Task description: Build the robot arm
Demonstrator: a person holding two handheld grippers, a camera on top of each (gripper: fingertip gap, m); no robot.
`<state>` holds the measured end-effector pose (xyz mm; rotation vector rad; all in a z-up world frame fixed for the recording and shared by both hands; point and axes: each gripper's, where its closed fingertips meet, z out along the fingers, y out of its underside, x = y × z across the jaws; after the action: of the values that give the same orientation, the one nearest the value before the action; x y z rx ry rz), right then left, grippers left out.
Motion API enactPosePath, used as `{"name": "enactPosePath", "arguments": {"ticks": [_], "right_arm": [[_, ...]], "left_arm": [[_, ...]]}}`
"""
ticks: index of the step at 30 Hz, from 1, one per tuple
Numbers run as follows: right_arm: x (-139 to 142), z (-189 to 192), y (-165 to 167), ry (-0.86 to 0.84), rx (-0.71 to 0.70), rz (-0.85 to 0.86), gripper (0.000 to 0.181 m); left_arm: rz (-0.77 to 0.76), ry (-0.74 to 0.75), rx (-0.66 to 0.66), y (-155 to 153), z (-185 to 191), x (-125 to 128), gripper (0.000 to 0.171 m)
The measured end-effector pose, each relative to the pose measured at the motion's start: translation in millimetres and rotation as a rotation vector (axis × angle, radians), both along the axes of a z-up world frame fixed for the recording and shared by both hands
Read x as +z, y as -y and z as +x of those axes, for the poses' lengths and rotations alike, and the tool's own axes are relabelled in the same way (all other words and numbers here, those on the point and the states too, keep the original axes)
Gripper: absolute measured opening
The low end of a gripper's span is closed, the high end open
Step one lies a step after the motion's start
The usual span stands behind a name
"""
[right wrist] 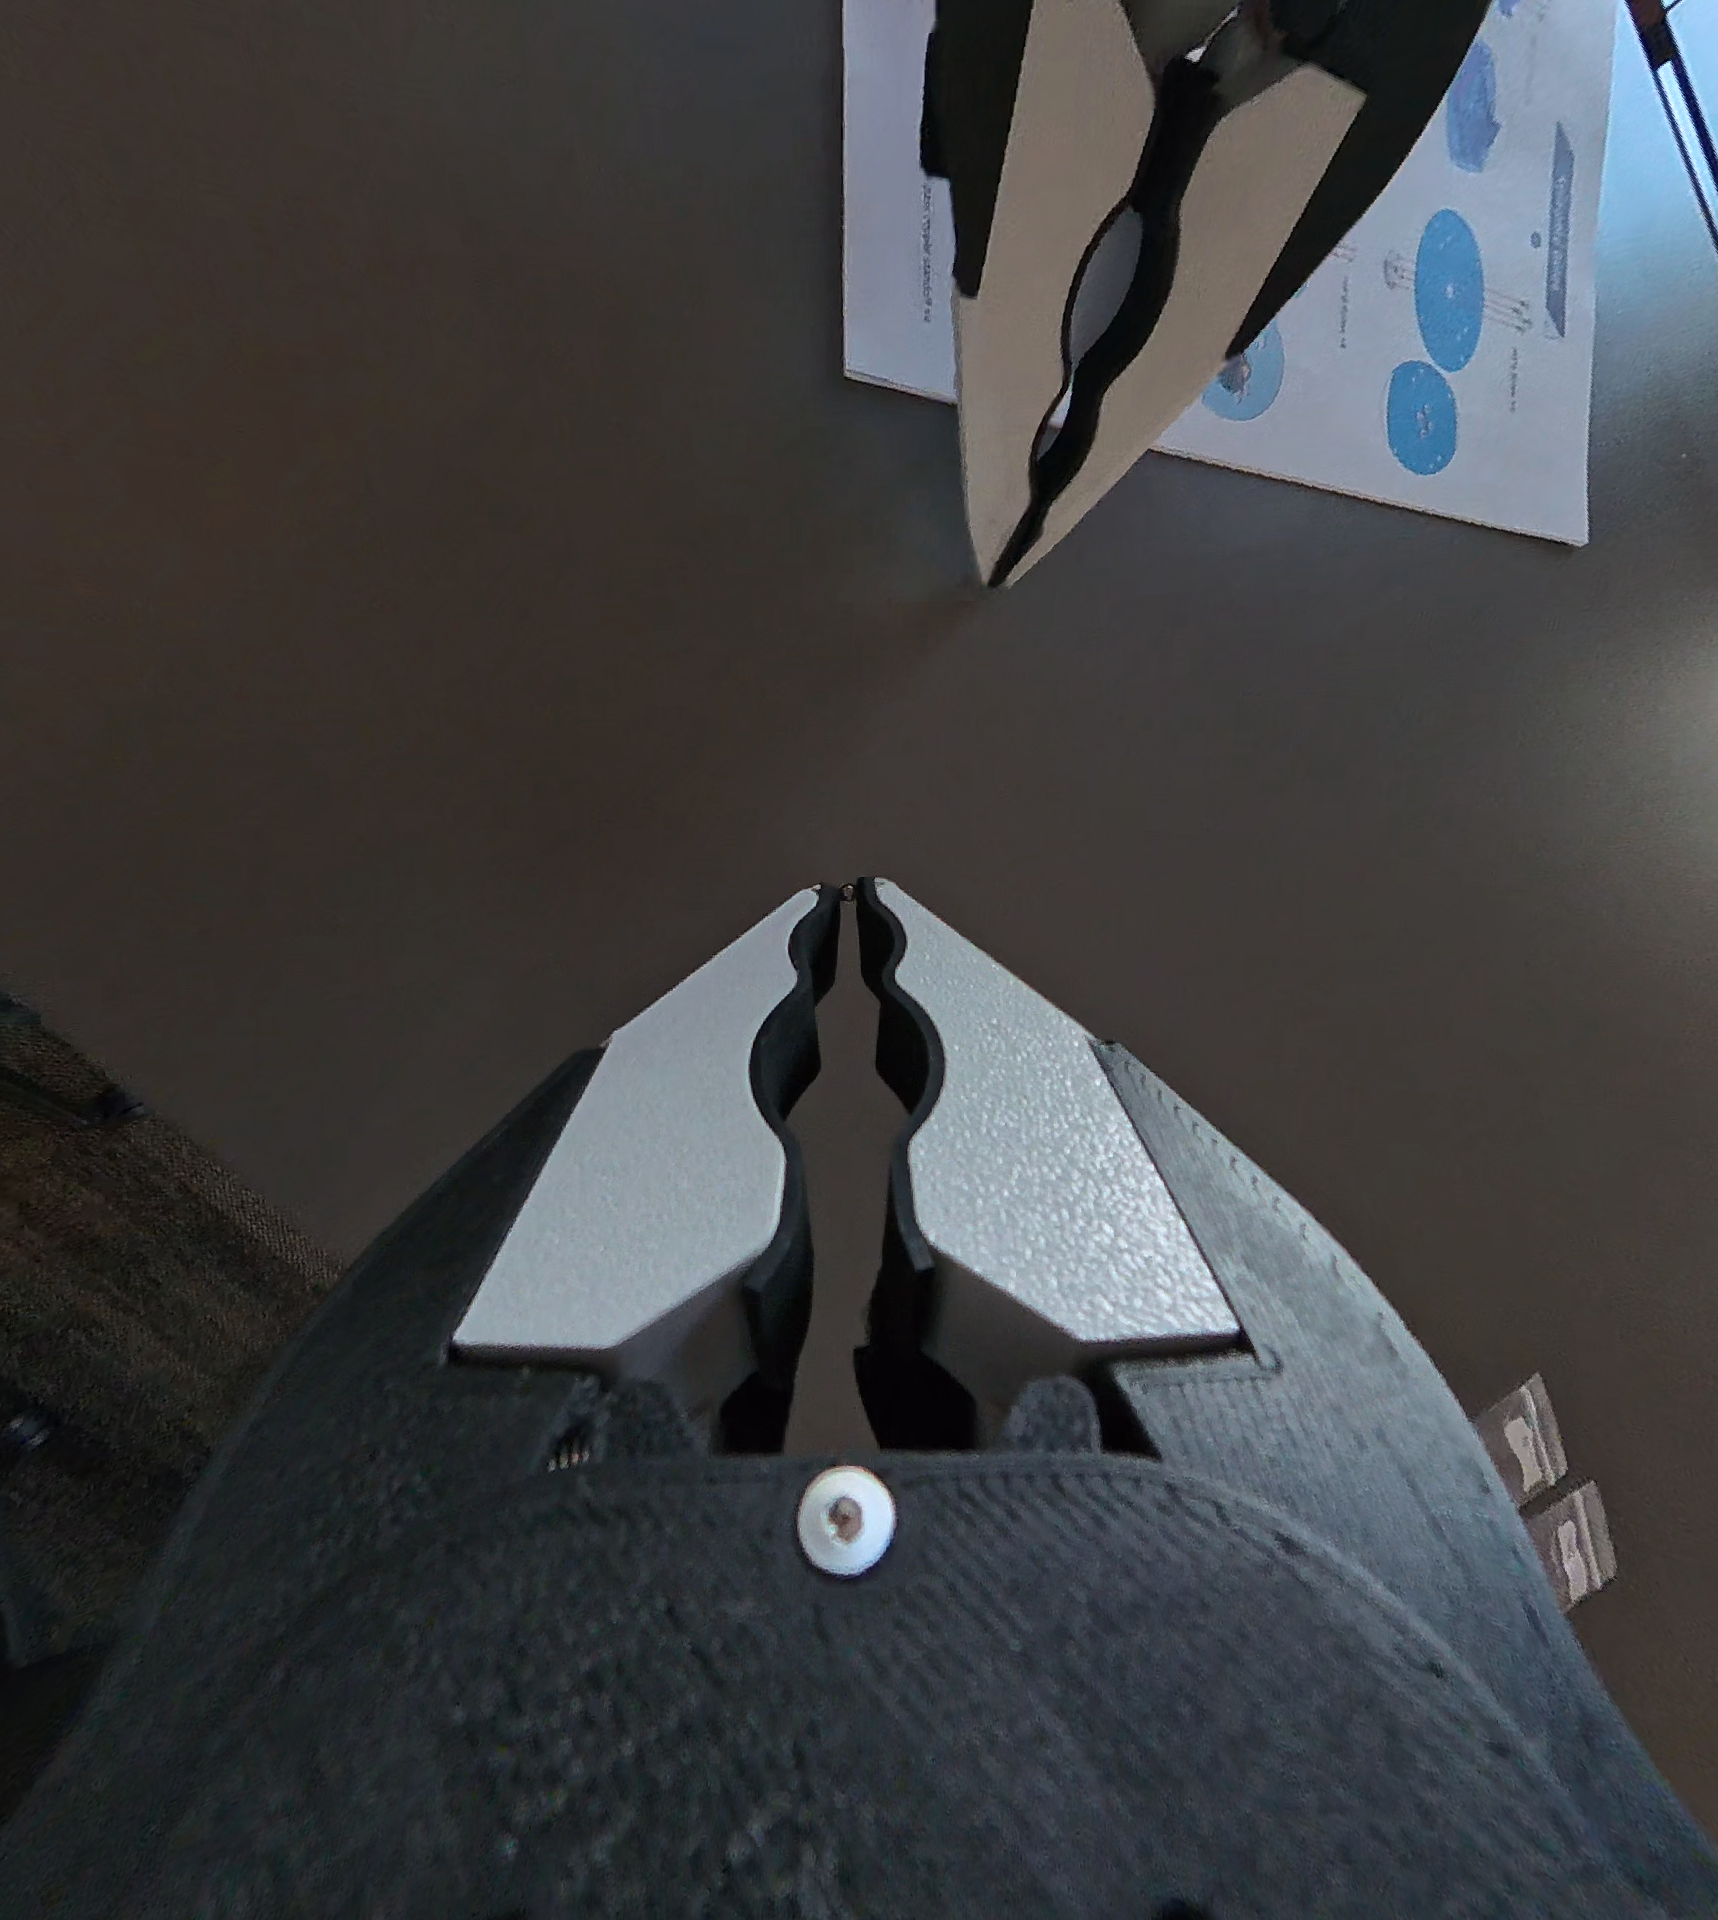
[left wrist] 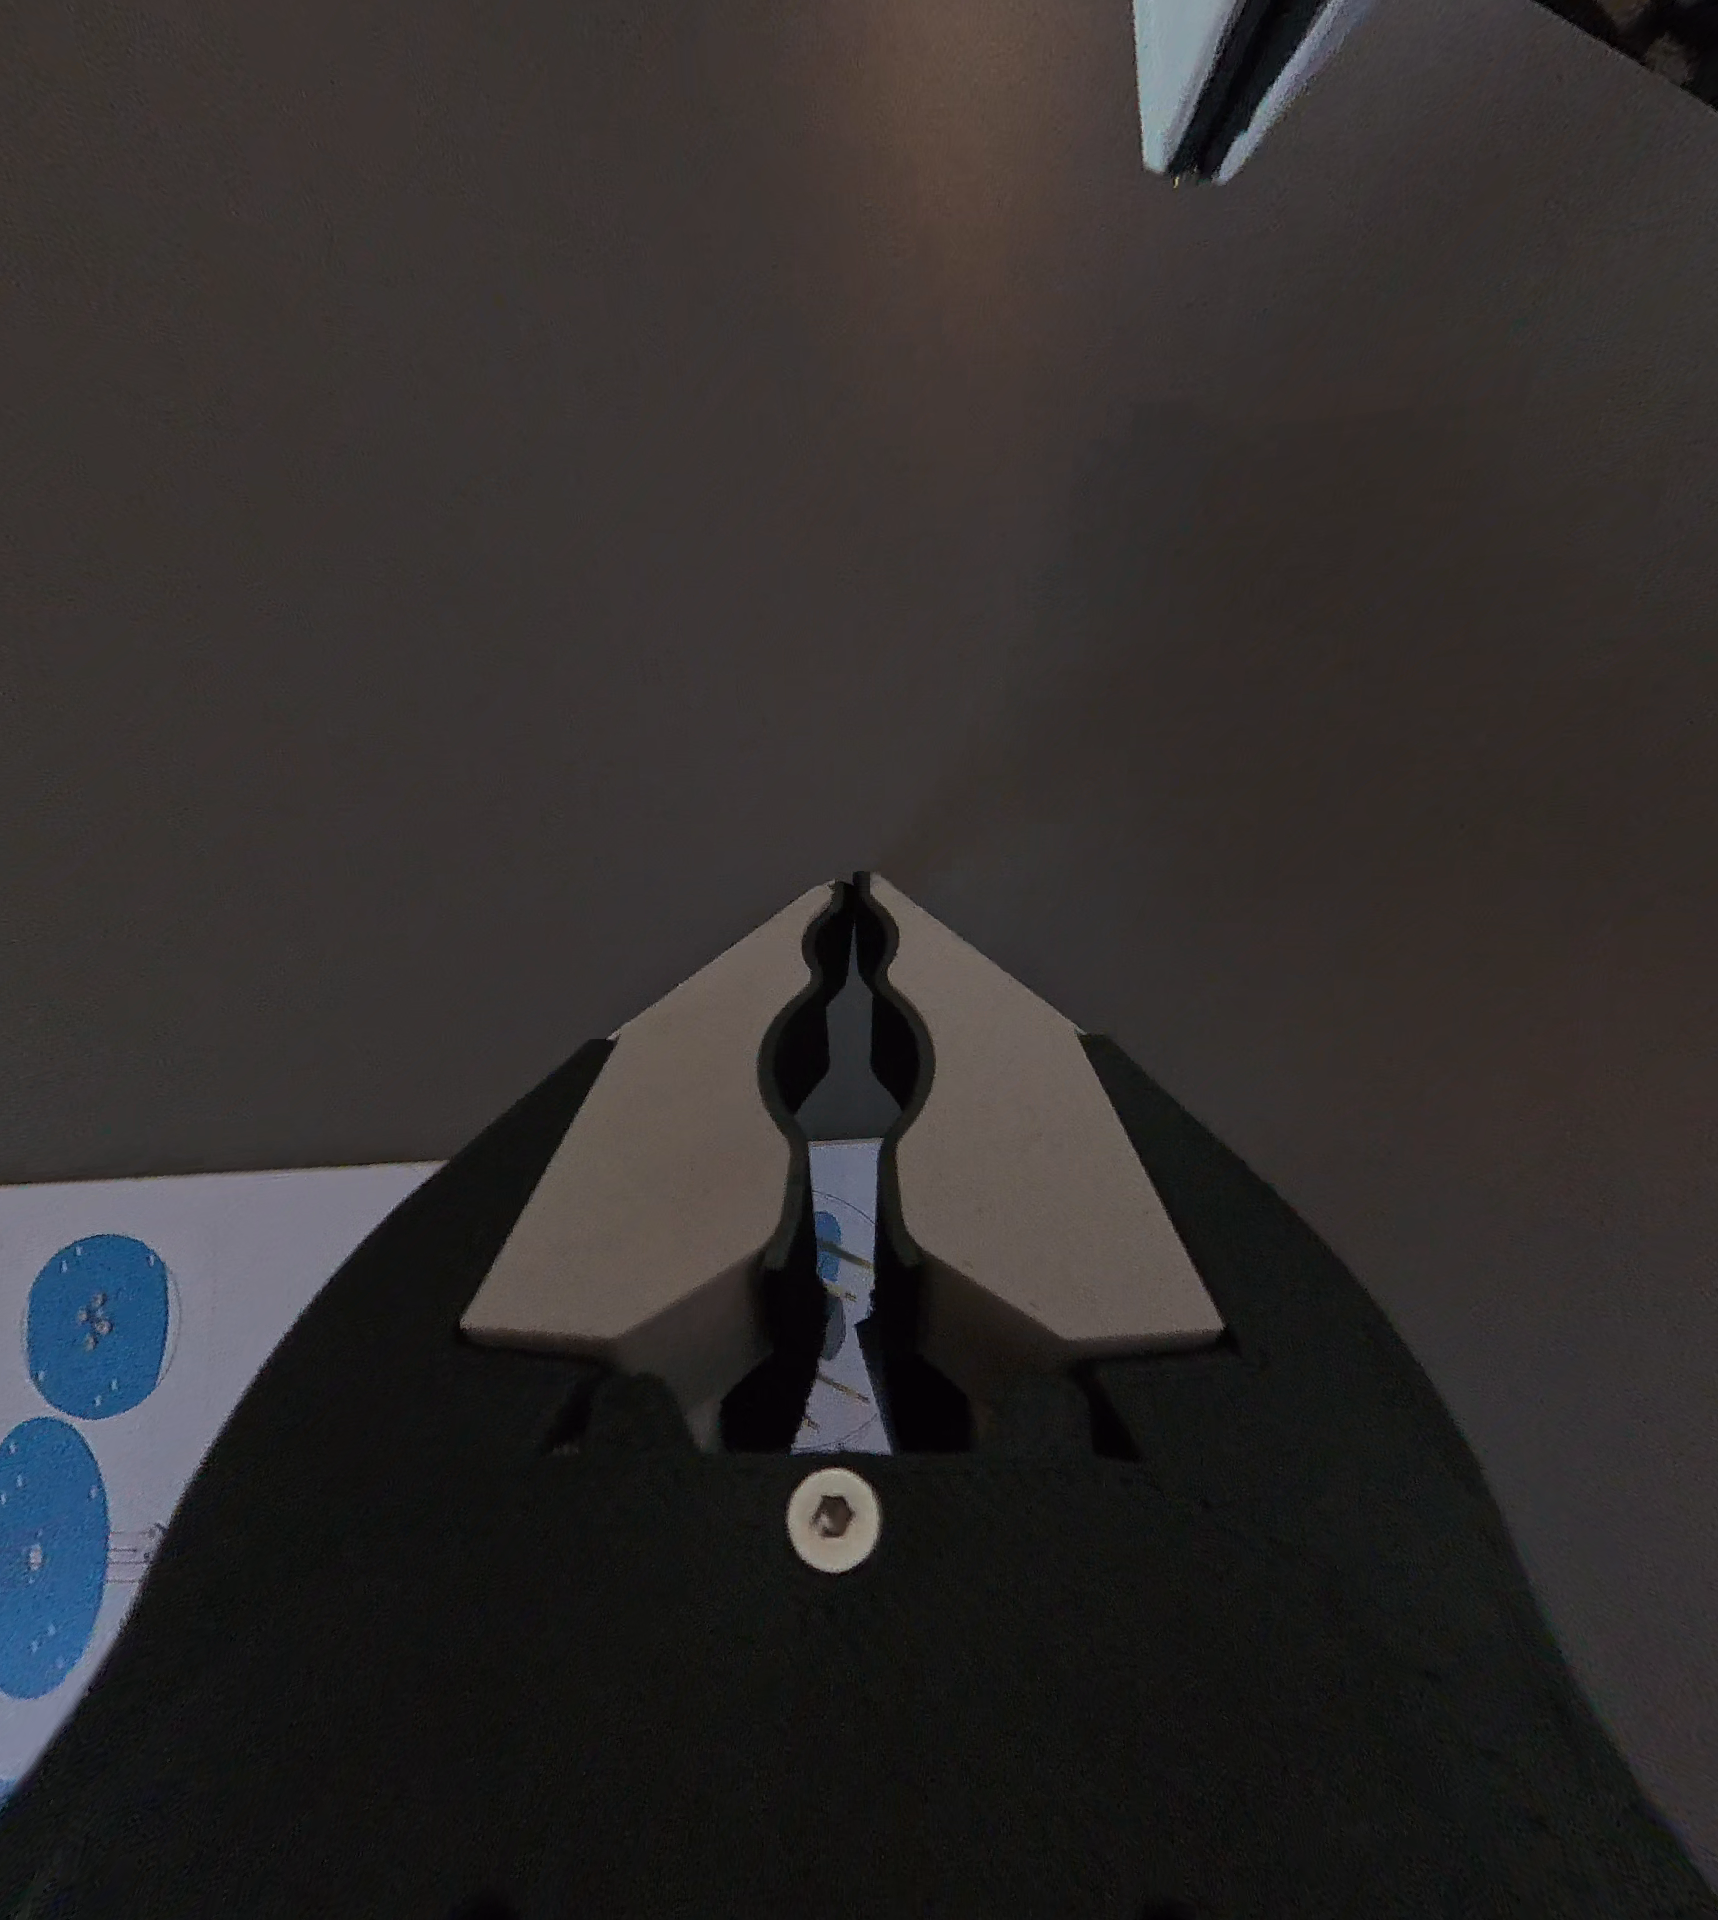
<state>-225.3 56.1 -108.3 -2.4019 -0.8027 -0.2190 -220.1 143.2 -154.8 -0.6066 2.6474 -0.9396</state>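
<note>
My left gripper [left wrist: 855, 883] is shut, its black pads meeting at the tips with nothing visible between them, and it hangs over the dark table [left wrist: 522, 520]. It also shows in the right wrist view [right wrist: 1000, 571], shut, above the near edge of a white sheet [right wrist: 1457, 447] printed with blue discs. That sheet lies at the lower left in the left wrist view [left wrist: 242, 1236]. My right gripper [right wrist: 847, 889] is shut on a tiny metal part [right wrist: 847, 888] pinched at the very fingertips, over bare table [right wrist: 419, 520].
Thin gold-coloured pins [left wrist: 839, 1262] lie on the sheet, seen through the gap behind my left fingers. A white-edged object [left wrist: 1198, 94] stands at the far right. Carpet floor [right wrist: 55, 1247] shows past the table's left edge. My right fingertips sit around 11 cm from my left ones.
</note>
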Motion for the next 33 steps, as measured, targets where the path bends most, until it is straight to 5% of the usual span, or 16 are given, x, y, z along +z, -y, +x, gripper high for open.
{"name": "enactPosePath", "arguments": {"ticks": [9,17,22,33], "right_arm": [[-6,-5,-11,-0.075,0.041,0.032,0.003],[-15,-1,-11,-0.081,0.045,0.022,0.003],[-14,-4,-4,-0.075,0.038,0.033,0.003],[-15,-2,6,-0.044,0.038,0.032,0.003]], "left_arm": [[-0.303,-0.013,0.095,4,-18,51,0.0],[-0.091,-0.054,0.113,6,-23,9,0.013],[-0.093,-0.102,0.133,12,-16,3,0.022],[-0.066,-0.161,0.216,17,-16,-4,0.011]]}}
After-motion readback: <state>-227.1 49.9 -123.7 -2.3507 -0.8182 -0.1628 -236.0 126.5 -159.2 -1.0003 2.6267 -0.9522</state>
